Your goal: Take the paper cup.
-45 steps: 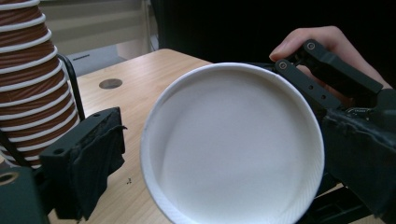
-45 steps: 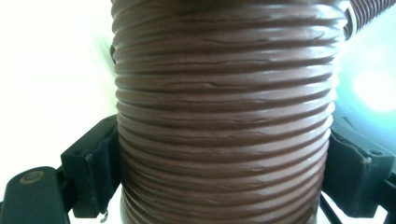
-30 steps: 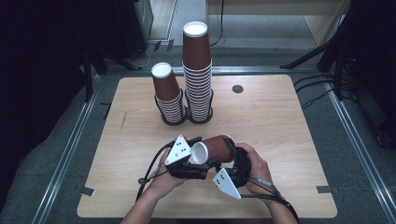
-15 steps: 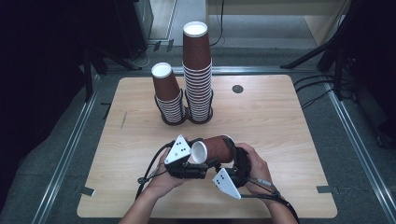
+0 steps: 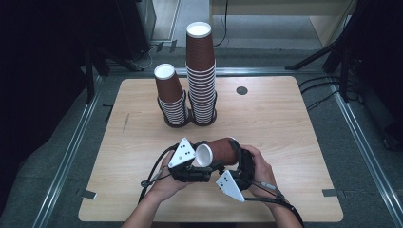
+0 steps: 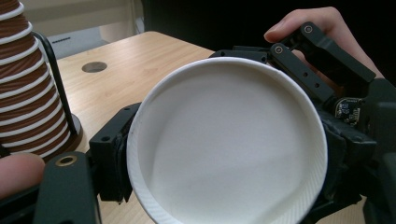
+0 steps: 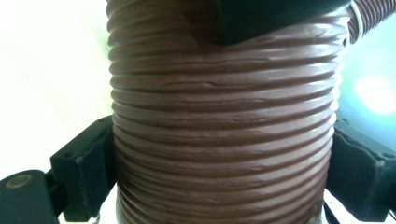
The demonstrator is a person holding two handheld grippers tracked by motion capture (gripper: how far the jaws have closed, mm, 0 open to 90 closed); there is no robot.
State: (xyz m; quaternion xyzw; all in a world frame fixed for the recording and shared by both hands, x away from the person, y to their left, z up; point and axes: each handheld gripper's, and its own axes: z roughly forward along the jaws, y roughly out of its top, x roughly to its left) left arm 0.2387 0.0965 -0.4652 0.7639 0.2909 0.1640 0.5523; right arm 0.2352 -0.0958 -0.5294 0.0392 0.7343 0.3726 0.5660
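Observation:
A brown ribbed paper cup [image 5: 223,151] lies on its side above the table's near part, its white mouth turned left. My left gripper [image 5: 203,164] is shut on the mouth end; its fingers [image 6: 112,154] press both sides of the rim, around the white inside of the cup [image 6: 224,140]. Its jaws have just been closing. My right gripper [image 5: 236,156] holds the cup's body [image 7: 224,140]. Those jaws have just been opening, but the pads [image 7: 88,163] still lie against the ribbed wall with no gap showing.
Two stacks of the same cups stand upside down in a black wire holder [image 5: 190,121] at the back: a short stack [image 5: 171,97] and a tall stack [image 5: 200,71]. A dark round hole [image 5: 242,90] marks the wooden table [image 5: 294,123] behind them.

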